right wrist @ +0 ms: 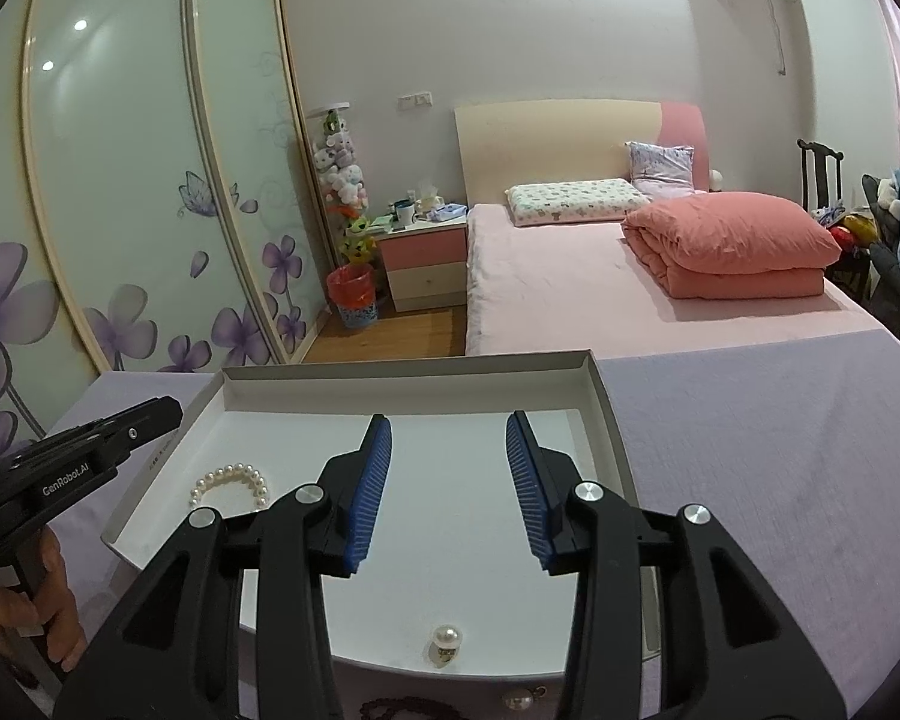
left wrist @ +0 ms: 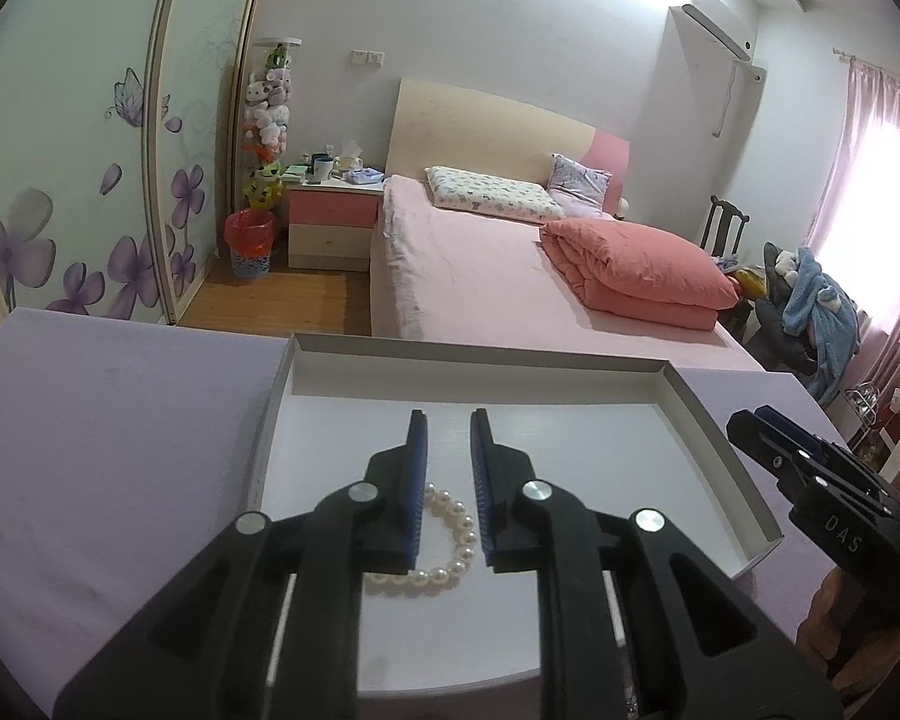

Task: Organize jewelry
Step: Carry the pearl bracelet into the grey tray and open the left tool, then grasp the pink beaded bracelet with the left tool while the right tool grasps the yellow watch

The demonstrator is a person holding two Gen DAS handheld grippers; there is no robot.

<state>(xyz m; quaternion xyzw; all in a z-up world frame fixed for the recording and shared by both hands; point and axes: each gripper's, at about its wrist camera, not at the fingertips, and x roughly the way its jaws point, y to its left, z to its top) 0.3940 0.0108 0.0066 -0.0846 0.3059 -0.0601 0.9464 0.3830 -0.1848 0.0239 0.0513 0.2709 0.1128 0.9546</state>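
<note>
"GenRobot.AI" marks the left gripper [right wrist: 171, 408], slightly parted, empty, above the pearl bracelet [left wrist: 444, 546]. "DAS" marks the right gripper [right wrist: 448, 468], wide open, empty; pearl earring [right wrist: 447, 639] at six o'clock in the white tray [right wrist: 612, 420].

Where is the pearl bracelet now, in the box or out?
In: the pearl bracelet lies on the white floor of the box, no gripper touching it.

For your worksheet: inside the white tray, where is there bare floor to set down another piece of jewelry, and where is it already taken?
In the white tray, bare floor runs along the far wall and to the right wall. The left side holds the pearl bracelet, under the left tool. The near edge is crowded: a pearl piece, with dark beads just outside.
</note>
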